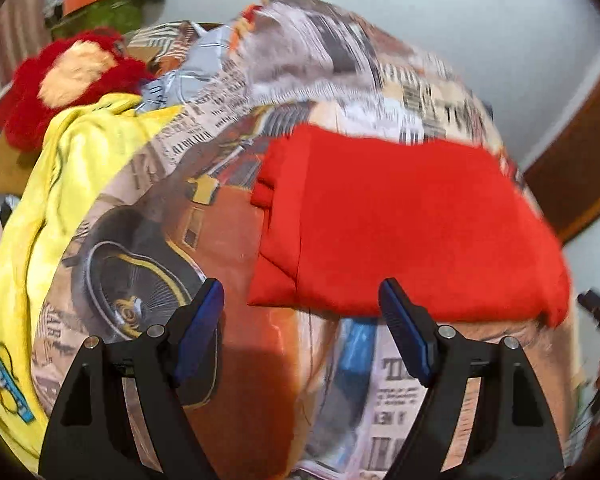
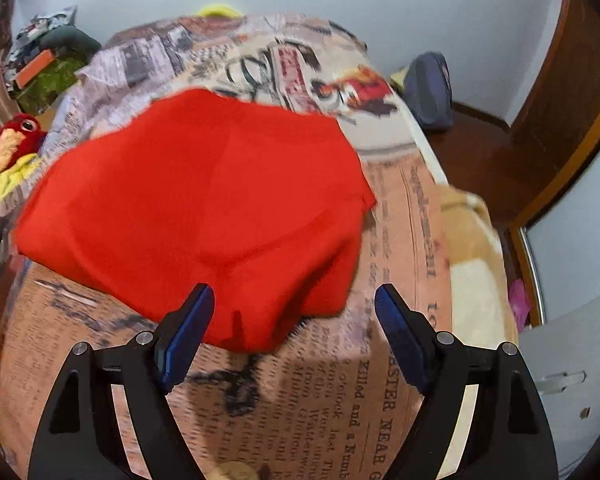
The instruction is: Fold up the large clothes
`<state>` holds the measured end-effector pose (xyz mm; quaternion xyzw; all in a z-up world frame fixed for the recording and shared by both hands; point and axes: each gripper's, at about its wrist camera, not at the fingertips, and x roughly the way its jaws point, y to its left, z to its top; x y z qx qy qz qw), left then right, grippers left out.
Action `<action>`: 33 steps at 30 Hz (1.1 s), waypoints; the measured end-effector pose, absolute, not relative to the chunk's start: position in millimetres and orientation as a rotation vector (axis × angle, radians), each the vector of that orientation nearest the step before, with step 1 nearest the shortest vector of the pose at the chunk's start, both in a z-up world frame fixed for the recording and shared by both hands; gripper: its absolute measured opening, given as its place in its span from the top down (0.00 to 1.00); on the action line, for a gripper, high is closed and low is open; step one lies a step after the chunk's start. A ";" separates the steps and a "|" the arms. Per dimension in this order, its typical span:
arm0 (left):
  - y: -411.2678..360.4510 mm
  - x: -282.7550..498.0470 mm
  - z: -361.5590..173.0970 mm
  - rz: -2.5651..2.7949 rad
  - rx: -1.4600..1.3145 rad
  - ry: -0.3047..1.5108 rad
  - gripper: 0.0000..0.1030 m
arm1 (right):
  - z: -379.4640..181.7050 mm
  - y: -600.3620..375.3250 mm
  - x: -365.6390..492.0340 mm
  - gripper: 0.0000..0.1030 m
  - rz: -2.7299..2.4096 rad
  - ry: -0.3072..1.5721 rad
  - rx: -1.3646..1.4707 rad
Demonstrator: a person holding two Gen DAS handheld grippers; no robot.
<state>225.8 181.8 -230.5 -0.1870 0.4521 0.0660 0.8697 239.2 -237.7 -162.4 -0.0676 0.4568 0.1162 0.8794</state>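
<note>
Tilting steeply downward, the left gripper (image 1: 300, 304) and right gripper (image 2: 294, 308) both hang with jaws spread wide and nothing between them. Just beyond their fingertips, the folded red garment (image 1: 400, 224) lies on the newspaper-print bedspread (image 2: 320, 400), beside a yellow garment (image 1: 60, 184).

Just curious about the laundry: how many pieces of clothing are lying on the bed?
2: a folded red garment in the middle, and a yellow one at the bed's left edge. More may be hidden.
</note>
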 end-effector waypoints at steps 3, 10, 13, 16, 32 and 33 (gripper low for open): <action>189.5 222.2 -225.2 0.107 -0.511 0.924 0.22 | -145.5 -222.9 243.6 0.22 0.283 0.916 -0.113; 182.0 237.2 -255.7 -0.072 -0.780 0.971 0.23 | -140.1 -167.8 266.1 0.22 0.379 0.895 -0.102; 178.8 246.7 -278.1 -0.148 -0.905 0.999 0.23 | -153.2 -148.5 273.9 0.22 0.404 0.923 -0.140; 180.8 253.5 -295.1 -0.156 -0.977 1.014 0.23 | -177.6 -130.8 281.0 0.22 0.411 0.975 -0.196; 206.7 320.1 -341.8 -0.087 -1.211 0.835 0.53 | -194.9 -147.3 293.8 0.18 0.430 1.070 0.038; 207.2 325.8 -344.3 -0.057 -1.208 0.842 0.57 | -193.6 -146.8 293.6 0.18 0.426 1.069 0.030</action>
